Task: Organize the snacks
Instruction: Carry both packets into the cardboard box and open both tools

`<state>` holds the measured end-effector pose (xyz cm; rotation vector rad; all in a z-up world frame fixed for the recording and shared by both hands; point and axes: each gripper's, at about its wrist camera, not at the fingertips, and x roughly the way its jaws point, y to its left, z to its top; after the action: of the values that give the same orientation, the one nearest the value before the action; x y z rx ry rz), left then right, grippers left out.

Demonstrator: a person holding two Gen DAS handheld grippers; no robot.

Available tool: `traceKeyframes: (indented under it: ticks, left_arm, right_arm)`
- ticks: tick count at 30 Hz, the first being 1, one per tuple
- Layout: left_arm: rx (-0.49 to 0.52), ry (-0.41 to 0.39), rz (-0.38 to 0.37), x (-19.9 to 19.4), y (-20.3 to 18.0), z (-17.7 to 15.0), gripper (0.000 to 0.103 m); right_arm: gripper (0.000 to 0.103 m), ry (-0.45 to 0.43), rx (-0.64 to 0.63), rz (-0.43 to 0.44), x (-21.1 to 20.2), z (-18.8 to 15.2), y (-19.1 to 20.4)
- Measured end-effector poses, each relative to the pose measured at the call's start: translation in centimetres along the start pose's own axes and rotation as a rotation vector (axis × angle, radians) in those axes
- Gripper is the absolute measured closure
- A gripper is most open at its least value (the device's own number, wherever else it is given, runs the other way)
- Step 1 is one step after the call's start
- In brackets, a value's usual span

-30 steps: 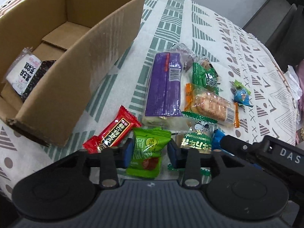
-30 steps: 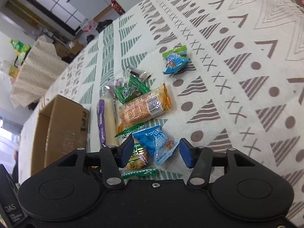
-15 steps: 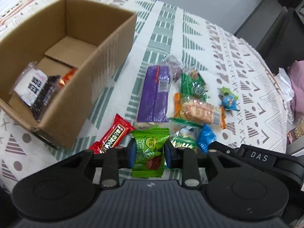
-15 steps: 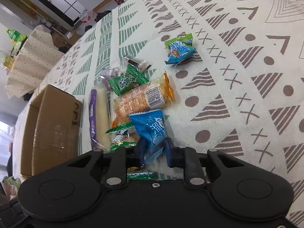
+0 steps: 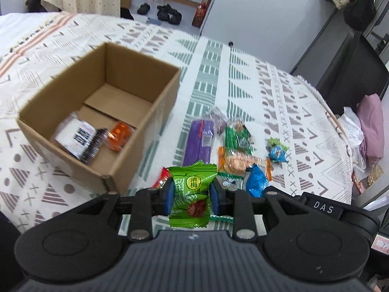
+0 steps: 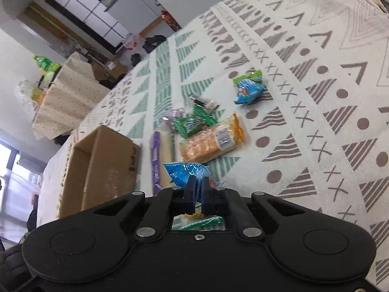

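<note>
Left tool (image 5: pixel 192 198) is clamped on a green packet (image 5: pixel 192 189) near the box (image 5: pixel 136 143). Right tool (image 6: pixel 197 192) is clamped on a blue packet (image 6: pixel 186 171). Two snacks lie in the box; about seven remain beside it.

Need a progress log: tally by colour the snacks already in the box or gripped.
White-and-black: 1, white-and-black pack in the box
Orange: 1, orange pack in the box
Green: 1, green pack in the left gripper
Blue: 1, blue pack in the right gripper
Total: 4
</note>
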<state>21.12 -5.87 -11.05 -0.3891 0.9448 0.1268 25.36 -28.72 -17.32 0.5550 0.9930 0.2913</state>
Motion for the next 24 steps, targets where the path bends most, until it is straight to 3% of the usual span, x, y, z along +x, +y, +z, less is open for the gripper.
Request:
traceKeyframes:
  ticks: [12,24]
  left_arm:
    - [-0.049,-0.109,0.037,-5.0,4.1,2.1,0.074]
    - [-0.122,-0.159,0.052,-6.8,9.0,4.1,0.074]
  right_arm:
    - [0.099,-0.045,-0.095,0.137,-1.5,-1.0,4.8]
    - [0.099,-0.081,-0.194,0.264,-1.2,-2.4,10.1]
